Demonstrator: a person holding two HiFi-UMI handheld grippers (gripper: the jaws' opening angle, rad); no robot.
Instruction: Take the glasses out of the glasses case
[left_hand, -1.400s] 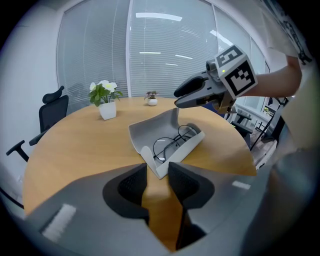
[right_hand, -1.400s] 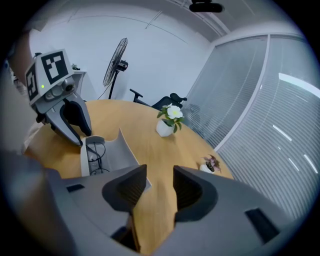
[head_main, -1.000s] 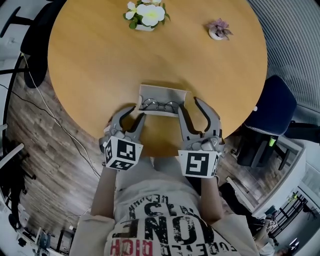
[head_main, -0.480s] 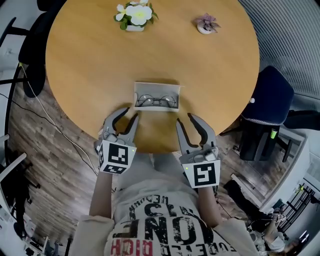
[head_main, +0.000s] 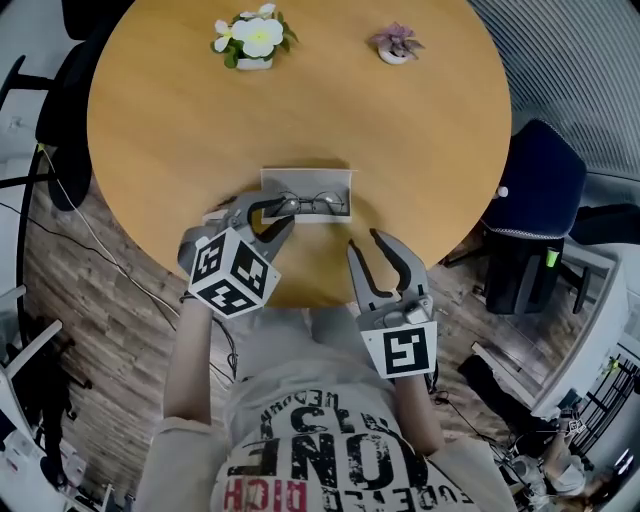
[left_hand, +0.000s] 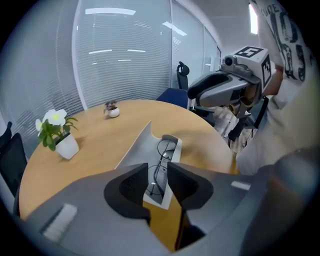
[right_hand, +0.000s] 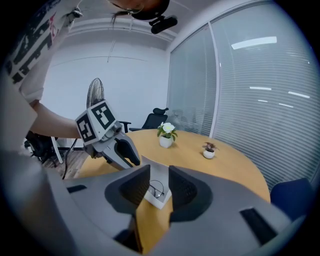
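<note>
Presently: open glasses case (head_main: 305, 178) on the round table (head_main: 420, 150), near its 6 o'clock edge. The glasses (head_main: 314, 205) lie inside, thin wire frame, lenses side by side.

Left gripper (head_main: 270, 216) is at the case's 9 o'clock end, tilted down over it. Jaws spread and pinching nothing; its own view shows the case end and one lens in line with the gap.

Right gripper (head_main: 368, 243) is at the case's 5 o'clock, apart from it. Jaws spread, empty, aimed at the near end of the case.

Flower pot (head_main: 250, 40) at 11 o'clock and small plant (head_main: 395, 45) at 1 o'clock, both well apart.

Risks, as judged:
- The case looks light and nothing holds it. If the frame snags on a wall during the lift, the case may ride up or slide toward the 6 o'clock edge.
- A bite that lands on a lens or the bridge could bend the wire.
- Closing on wall and frame together would lift both.
</note>
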